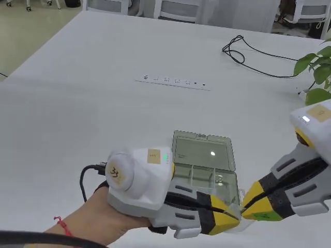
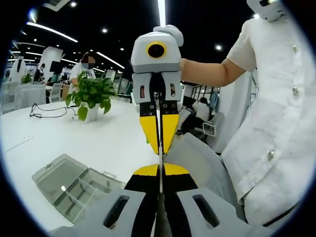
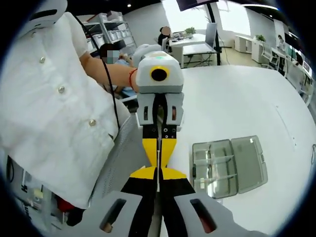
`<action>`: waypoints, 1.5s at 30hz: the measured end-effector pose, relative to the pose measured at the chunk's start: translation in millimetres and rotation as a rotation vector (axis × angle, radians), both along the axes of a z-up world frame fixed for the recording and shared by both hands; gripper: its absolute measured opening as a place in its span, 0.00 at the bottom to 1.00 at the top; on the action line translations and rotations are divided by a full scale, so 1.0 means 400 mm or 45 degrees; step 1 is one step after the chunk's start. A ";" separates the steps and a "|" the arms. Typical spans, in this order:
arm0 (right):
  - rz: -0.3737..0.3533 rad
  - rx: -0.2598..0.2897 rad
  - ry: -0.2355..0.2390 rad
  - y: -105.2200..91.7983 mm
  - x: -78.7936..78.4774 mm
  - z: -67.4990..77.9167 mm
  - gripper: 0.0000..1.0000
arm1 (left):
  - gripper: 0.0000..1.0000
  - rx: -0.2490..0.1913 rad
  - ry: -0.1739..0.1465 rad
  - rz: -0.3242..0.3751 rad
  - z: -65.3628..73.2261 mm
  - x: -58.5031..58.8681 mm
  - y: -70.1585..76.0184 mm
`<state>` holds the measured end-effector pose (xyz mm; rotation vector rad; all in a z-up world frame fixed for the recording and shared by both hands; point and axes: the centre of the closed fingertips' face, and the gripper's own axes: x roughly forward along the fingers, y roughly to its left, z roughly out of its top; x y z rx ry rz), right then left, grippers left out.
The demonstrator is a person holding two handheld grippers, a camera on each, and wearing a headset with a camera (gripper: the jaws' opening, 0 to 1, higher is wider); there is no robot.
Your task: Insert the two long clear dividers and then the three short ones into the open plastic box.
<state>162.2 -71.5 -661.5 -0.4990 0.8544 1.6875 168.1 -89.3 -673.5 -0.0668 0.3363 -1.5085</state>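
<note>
Grippers meet tip to tip, sharing one divider.
Left gripper (image 1: 226, 215) and right gripper (image 1: 255, 203) jaws nearly closed on thin clear plastic divider (image 1: 241, 209); open clear plastic box (image 1: 201, 152) just behind tips on white tabletop (image 1: 77, 103).

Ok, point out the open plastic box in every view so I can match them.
Head view: open plastic box low, right of centre, beside the yellow gripper tips.
Left gripper view: lower left.
Right gripper view: low, right of centre.
Shared landmark: the white table it lies on.
</note>
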 end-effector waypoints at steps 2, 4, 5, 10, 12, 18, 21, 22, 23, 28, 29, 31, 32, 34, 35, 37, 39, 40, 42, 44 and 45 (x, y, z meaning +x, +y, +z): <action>-0.002 0.003 0.004 -0.003 0.003 -0.001 0.03 | 0.00 -0.001 0.003 0.000 0.000 0.000 0.000; 0.001 0.001 0.002 -0.005 0.003 -0.001 0.03 | 0.00 0.001 -0.017 -0.003 0.001 -0.001 -0.001; 0.002 0.001 0.001 -0.005 0.003 -0.001 0.03 | 0.00 0.001 -0.018 -0.003 0.001 -0.001 -0.001; 0.008 0.002 -0.011 -0.003 0.001 -0.002 0.03 | 0.00 0.007 -0.036 -0.003 0.000 -0.002 0.000; 0.009 0.002 -0.013 -0.001 0.001 -0.003 0.03 | 0.00 0.010 -0.042 -0.001 -0.002 -0.002 0.001; 0.014 0.001 -0.025 0.003 0.004 -0.005 0.03 | 0.00 0.013 -0.038 0.010 -0.003 0.001 0.004; 0.012 0.002 -0.028 0.004 0.006 -0.005 0.03 | 0.00 0.015 -0.037 0.014 -0.004 0.004 0.006; 0.013 0.003 -0.030 0.005 0.007 -0.005 0.03 | 0.00 0.015 -0.033 0.018 -0.004 0.006 0.006; 0.012 0.001 -0.032 0.005 0.008 -0.005 0.03 | 0.00 0.015 -0.033 0.020 -0.005 0.007 0.007; 0.009 0.001 -0.039 0.003 0.014 -0.004 0.03 | 0.00 0.024 -0.032 0.033 -0.009 0.013 0.014; 0.008 0.000 -0.041 0.002 0.015 -0.004 0.03 | 0.00 0.025 -0.031 0.036 -0.009 0.014 0.015; 0.004 -0.003 -0.048 0.000 0.019 -0.005 0.03 | 0.01 0.028 -0.032 0.043 -0.012 0.017 0.019; 0.001 -0.004 -0.052 -0.002 0.021 -0.005 0.03 | 0.01 0.031 -0.031 0.045 -0.013 0.018 0.021; -0.002 -0.004 -0.052 -0.004 0.023 -0.004 0.03 | 0.03 0.037 -0.024 0.060 -0.017 0.024 0.028; -0.005 -0.003 -0.057 -0.005 0.025 -0.003 0.03 | 0.04 0.036 -0.023 0.067 -0.017 0.026 0.031; -0.011 -0.004 -0.060 -0.007 0.030 -0.002 0.03 | 0.05 0.039 -0.019 0.080 -0.019 0.029 0.037; -0.020 -0.005 -0.065 -0.012 0.038 -0.003 0.03 | 0.05 0.042 -0.017 0.091 -0.020 0.033 0.042; -0.022 -0.007 -0.067 -0.014 0.041 -0.004 0.03 | 0.05 0.046 -0.011 0.102 -0.023 0.037 0.046; -0.026 -0.010 -0.072 -0.017 0.045 -0.004 0.03 | 0.06 0.053 -0.013 0.114 -0.028 0.040 0.053; -0.029 -0.013 -0.078 -0.018 0.049 -0.005 0.03 | 0.08 0.057 -0.004 0.128 -0.031 0.043 0.060; -0.029 -0.014 -0.080 -0.018 0.049 -0.005 0.03 | 0.09 0.057 -0.004 0.133 -0.031 0.044 0.062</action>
